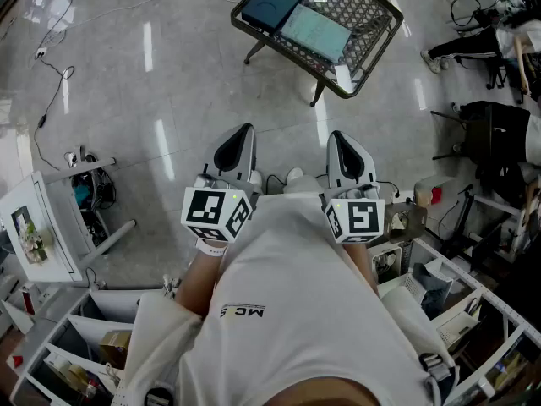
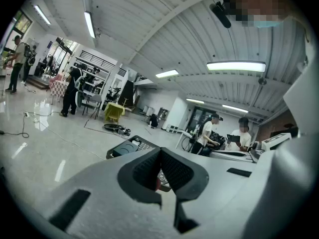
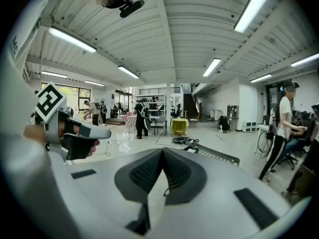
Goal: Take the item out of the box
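A: What is seen nearest the head camera?

B: A white shirt (image 1: 287, 328) fills the bottom of the head view. The two grippers are held just in front of it, side by side and apart from each other.

A: How are the jaws of the left gripper (image 2: 160, 151) set?

B: They are pressed together at the tips, and nothing is caught between them.

A: And the right gripper (image 3: 162, 151)?

B: Its pads are likewise brought together, with nothing gripped. Both grippers are pointed slightly downward over the glossy floor (image 1: 152, 100).

A: Where is the box found?

B: A dark blue box (image 1: 272, 4) is seen on a low mesh table (image 1: 372, 36), well ahead of both grippers. A teal flat piece (image 1: 314, 32) is laid just beside it on the mesh. Whether that piece belongs to the box cannot be told.

A: Is the box touched by anything?

B: Neither gripper is near it. A stretch of floor is seen between the jaw tips and the table.
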A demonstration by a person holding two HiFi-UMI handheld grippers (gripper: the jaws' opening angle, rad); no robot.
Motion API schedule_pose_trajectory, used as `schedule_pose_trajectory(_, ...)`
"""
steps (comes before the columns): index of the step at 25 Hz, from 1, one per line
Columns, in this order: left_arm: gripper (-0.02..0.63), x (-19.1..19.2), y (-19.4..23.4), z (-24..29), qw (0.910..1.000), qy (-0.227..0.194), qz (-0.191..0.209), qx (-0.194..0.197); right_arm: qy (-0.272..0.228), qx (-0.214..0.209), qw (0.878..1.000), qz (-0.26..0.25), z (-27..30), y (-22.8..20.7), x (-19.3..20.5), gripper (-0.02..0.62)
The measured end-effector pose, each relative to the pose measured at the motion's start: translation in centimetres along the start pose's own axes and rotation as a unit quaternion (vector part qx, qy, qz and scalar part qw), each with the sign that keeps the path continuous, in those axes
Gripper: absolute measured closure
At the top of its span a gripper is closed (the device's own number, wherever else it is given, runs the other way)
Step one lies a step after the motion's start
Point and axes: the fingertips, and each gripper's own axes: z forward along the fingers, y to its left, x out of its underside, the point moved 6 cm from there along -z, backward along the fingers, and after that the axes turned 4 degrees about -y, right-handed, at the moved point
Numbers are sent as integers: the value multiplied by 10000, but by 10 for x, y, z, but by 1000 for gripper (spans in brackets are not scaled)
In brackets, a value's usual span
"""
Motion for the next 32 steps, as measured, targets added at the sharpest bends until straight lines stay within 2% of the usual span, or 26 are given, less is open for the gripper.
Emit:
schedule_pose_trajectory(7,583,11,-56,0,9995,-32,314,-50,-195,-70,9998,78,-21,-31,6,578)
schedule_pose_trajectory(12,583,20,-80,0,9993,81,354,-108,-284,-61,9995,146,-39,-53,9,578)
schedule_pose_trajectory(21,583,31,-137,35,9981,130,601,-36,-426,-91,9989,194,-69,-119,24,578)
schedule_pose_trajectory(26,583,45,-151,44,9980,218,532,-246,-314,-166,9991,231,-72,-148,37,578)
schedule_pose_trajectory(32,583,43,-153,72,9980,237,508,-297,-427,-231,9985,249,-51,-176,25,578)
